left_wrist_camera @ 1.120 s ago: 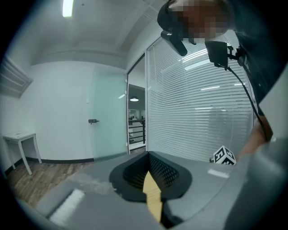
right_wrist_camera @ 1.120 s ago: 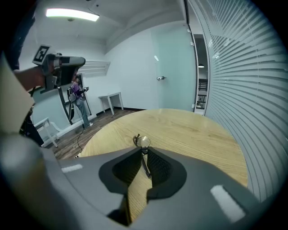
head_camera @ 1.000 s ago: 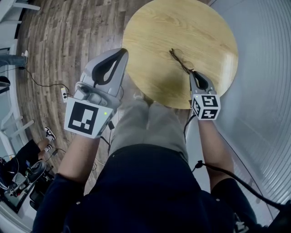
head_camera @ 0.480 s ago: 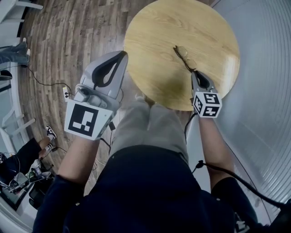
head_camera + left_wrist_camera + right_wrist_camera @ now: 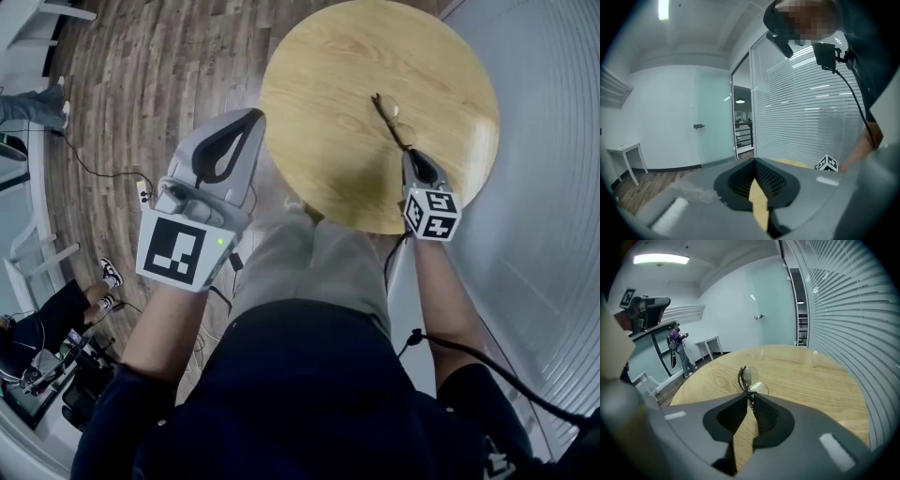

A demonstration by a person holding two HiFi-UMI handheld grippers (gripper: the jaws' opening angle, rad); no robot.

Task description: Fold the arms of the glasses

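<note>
- Right tool (image 5: 409,154) is pinched shut on a thin dark bit of the glasses (image 5: 385,113). It looks like the end of one arm, but it's too fine to be sure which part.
- In the right gripper view the jaws of the right tool (image 5: 750,396) meet on that piece. The rest of the glasses (image 5: 743,377) sticks out just past the tips, with one pale lens visible beside the dark frame.
- The glasses sit over the right half of the round wooden tabletop (image 5: 319,84). I can't tell whether they rest on it or are lifted a touch.
- The bit that matters: the glasses' long axis runs almost straight on from the right tool, pointing away from the person and a little left. So tool and frame make roughly one line.
- Left tool (image 5: 247,114) is closed too, jaws together with nothing in them. It's held off the left edge of the tabletop, over the wood floor (image 5: 141,84) and well apart from the glasses.
- The left gripper view shows the left tool (image 5: 755,162) aimed at the room, not at the frame.
- My guess: folding needs the left tool to cross over and steady the frame. The right hand is clearly nearer and already has its grip.
</note>
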